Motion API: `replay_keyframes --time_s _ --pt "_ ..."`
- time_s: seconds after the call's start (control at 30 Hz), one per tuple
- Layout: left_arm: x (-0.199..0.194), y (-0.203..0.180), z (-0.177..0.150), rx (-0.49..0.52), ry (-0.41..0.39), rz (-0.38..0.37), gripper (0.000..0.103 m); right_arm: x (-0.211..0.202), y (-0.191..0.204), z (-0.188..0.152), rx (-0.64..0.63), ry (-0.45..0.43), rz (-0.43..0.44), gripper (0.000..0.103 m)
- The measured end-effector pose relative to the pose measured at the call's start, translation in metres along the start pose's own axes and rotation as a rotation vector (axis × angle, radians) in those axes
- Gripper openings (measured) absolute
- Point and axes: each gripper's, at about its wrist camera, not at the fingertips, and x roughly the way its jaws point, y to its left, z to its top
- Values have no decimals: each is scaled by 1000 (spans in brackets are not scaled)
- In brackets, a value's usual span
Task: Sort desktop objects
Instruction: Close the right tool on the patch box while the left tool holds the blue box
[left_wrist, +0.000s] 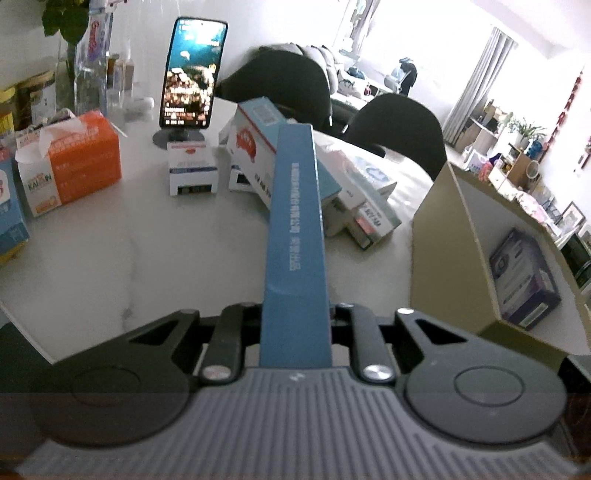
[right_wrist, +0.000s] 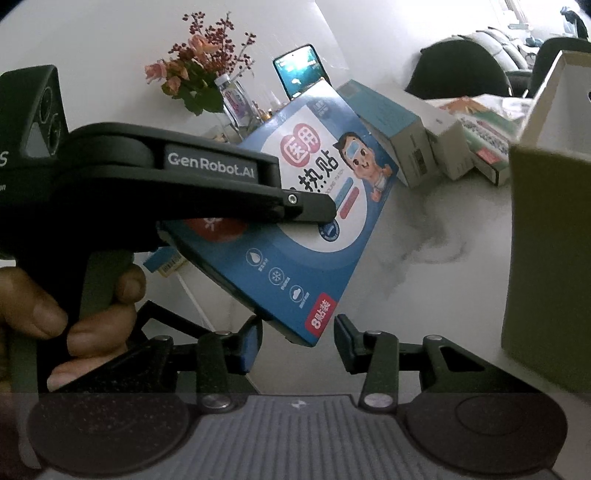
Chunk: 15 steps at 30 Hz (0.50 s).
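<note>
Grippers first: left gripper (right_wrist: 317, 218) is clamped tight on the blue box (right_wrist: 306, 236), held up above the table (right_wrist: 443, 236). Right gripper (right_wrist: 298, 345) sits apart w/ the box's bottom corner between the pads, not pressing. Text: "GenRobot.AI" on the left one, "8贴装" on box.

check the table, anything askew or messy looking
Yes: behind the blue box clamped in the left gripper, several boxes lie in a jumbled heap, overlapping at odd angles. The tissue box and the phone on its stand sit upright.
</note>
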Motion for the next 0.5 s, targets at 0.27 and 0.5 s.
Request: replay_keyframes --time_s 0.27,0.5 --pt "-20 -6 10 7 -56 -18 17 -15 12 10 -42 -62 -2 45" --pt "-30 -11 17 8 -89 -31 17 -26 17 17 -60 -97 3 45"
